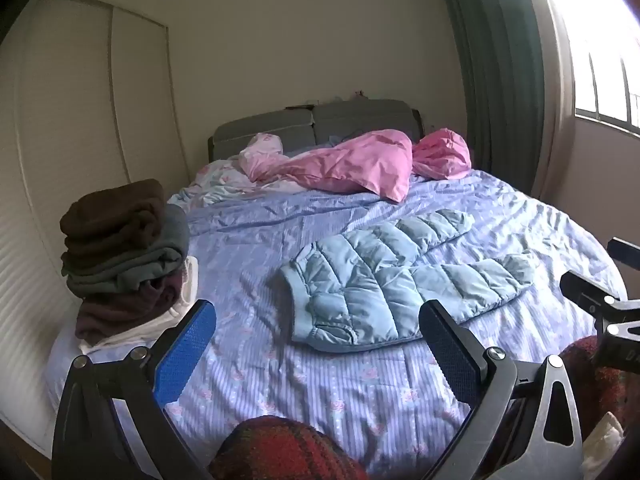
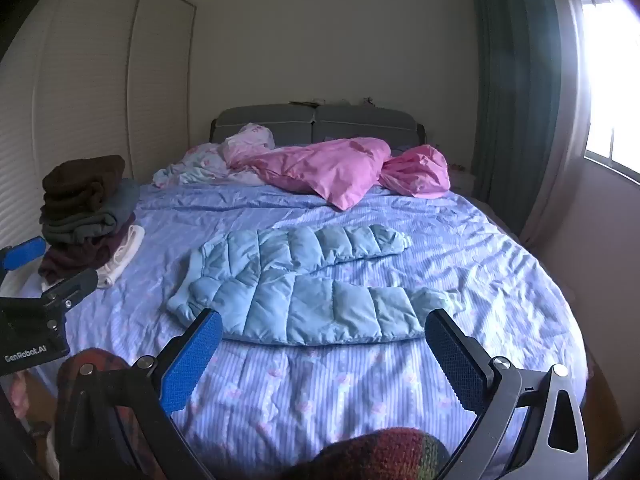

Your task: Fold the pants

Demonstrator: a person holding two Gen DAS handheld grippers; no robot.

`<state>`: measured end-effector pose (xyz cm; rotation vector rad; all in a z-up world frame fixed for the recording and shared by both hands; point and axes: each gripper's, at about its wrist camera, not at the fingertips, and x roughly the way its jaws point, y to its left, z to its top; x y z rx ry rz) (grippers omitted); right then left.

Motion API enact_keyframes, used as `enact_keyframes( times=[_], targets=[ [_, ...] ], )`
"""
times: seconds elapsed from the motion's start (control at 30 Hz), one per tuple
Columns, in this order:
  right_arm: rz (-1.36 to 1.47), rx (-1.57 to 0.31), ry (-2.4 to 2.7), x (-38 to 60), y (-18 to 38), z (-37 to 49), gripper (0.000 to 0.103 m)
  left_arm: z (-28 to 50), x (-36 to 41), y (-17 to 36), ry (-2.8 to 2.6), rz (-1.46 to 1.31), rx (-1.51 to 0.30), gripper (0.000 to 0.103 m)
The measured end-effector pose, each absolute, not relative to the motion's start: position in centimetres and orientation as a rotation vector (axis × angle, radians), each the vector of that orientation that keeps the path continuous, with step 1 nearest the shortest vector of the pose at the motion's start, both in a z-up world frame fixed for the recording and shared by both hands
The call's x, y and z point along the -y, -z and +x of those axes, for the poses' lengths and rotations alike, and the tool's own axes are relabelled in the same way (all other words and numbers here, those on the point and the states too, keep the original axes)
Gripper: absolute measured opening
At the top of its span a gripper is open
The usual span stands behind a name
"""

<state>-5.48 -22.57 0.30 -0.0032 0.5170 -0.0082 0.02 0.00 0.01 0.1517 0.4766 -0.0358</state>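
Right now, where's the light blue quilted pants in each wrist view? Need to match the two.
Left wrist: the light blue quilted pants lie right of centre on the bedspread, waist toward the left, legs running up and right.
Right wrist: the pants sit centre frame, just beyond the open fingers, waist left, legs pointing right.
Shared landmark: the stack of folded clothes at the bed's left edge.

Pants (image 2: 304,284) mid-bed (image 2: 500,280), clothes stack (image 2: 80,216) at left edge, crumpled duvet (image 2: 332,168) behind by headboard (image 2: 320,124)
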Motion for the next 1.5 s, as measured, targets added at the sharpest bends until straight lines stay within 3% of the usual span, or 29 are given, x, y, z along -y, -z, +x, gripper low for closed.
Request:
enact_keyframes(
  times=[1.5],
  targets=[
    [0.006, -0.515, 0.005, 22.6, 0.0, -5.4, 0.102, -0.7, 0.9, -1.6, 0.065, 0.125, -0.445, 0.103]
  ],
)
